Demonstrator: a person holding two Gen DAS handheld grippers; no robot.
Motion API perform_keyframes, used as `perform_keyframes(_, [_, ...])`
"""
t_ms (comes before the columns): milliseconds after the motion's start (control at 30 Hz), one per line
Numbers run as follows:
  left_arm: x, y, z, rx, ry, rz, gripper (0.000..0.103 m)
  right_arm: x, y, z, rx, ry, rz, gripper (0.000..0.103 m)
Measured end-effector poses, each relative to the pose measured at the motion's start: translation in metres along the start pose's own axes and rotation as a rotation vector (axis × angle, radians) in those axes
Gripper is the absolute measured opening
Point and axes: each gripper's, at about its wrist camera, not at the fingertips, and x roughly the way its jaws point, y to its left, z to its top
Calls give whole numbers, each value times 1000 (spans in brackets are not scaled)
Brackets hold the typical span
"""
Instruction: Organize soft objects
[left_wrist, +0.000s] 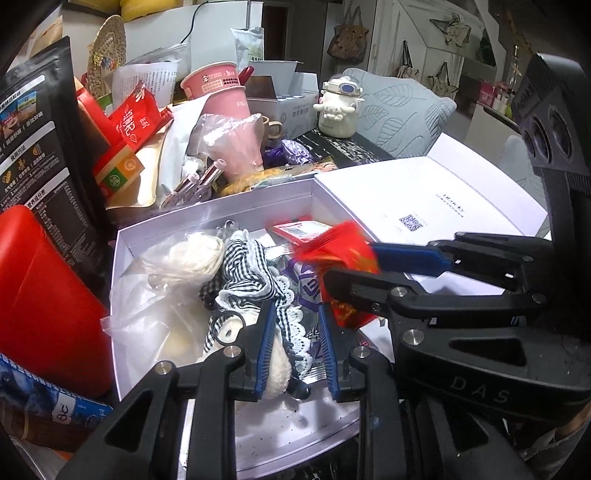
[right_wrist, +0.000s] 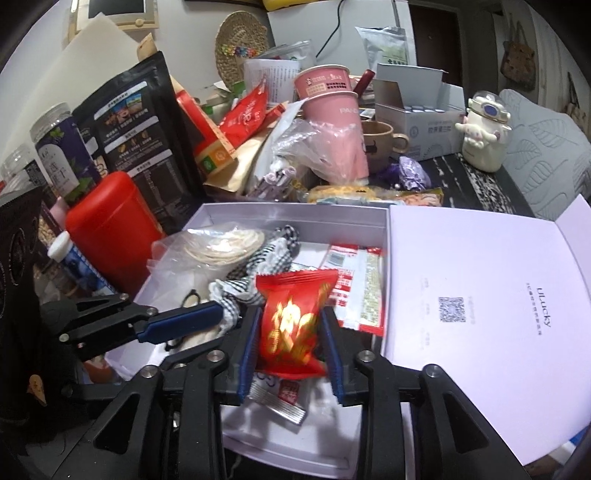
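Note:
An open white box (left_wrist: 122, 254) (right_wrist: 295, 216) holds a checked cloth with lace trim (left_wrist: 255, 273) (right_wrist: 258, 258), a cream plush (left_wrist: 277, 365), a bagged cream coil (left_wrist: 188, 254) (right_wrist: 221, 245) and snack packets (right_wrist: 354, 284). My left gripper (left_wrist: 297, 347) stands part open over the box, its pads around the lace cloth and plush without pinching them. My right gripper (right_wrist: 290, 332) is shut on a red snack packet (right_wrist: 291, 325) (left_wrist: 340, 251) and holds it above the box; it reaches in from the right in the left wrist view (left_wrist: 354, 269).
The box lid (right_wrist: 480, 295) lies open to the right. A red canister (right_wrist: 110, 229) (left_wrist: 40, 295) and a black pouch (right_wrist: 140, 122) stand to the left. Pink cups (right_wrist: 332, 110), a brown mug (right_wrist: 380, 144), a carton (right_wrist: 424, 114) and a white figurine (right_wrist: 484, 133) crowd the back.

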Motion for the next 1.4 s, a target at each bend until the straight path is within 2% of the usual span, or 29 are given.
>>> perform_keyframes(133, [-4,4,2,-38,-6,-30,23,-7,-6,0,26,-11,-19,65])
perform_keyframes(167, [-5,4,3,-44,-6,-33,24,-9,-7,1,33,-12,-14,66])
perform_keyframes(400, [-17,3,9,-52,-11,43,24,-29,-2,7,19,-44,-50,69])
perform_keyframes(500, [-26,6,12,-64,-25,61,42,-40,-1,10,13,-63,-73,69])
perform_keyframes(567, [-33,7,13,-70,-45,74,65,-49,1,13,-4,-82,-96,74])
perform_keyframes(633, [-46,7,16,-71,-83,91,70,-60,5,15,-25,-115,-118,78])
perform_keyframes(800, [-71,7,24,-74,-130,110,70,-87,11,22,-37,-171,-149,81])
perform_keyframes(967, [-101,3,29,-68,-183,140,70,-117,18,25,-58,-245,-189,88])
perform_keyframes(1033, [-114,2,31,-67,-205,148,72,-129,21,24,-68,-268,-199,89])
perform_keyframes(1133, [-136,-1,30,-66,-247,168,81,-149,28,21,-77,-299,-214,89])
perform_keyframes(1400, [-187,-15,18,-47,-308,182,81,-197,47,6,-93,-356,-232,90])
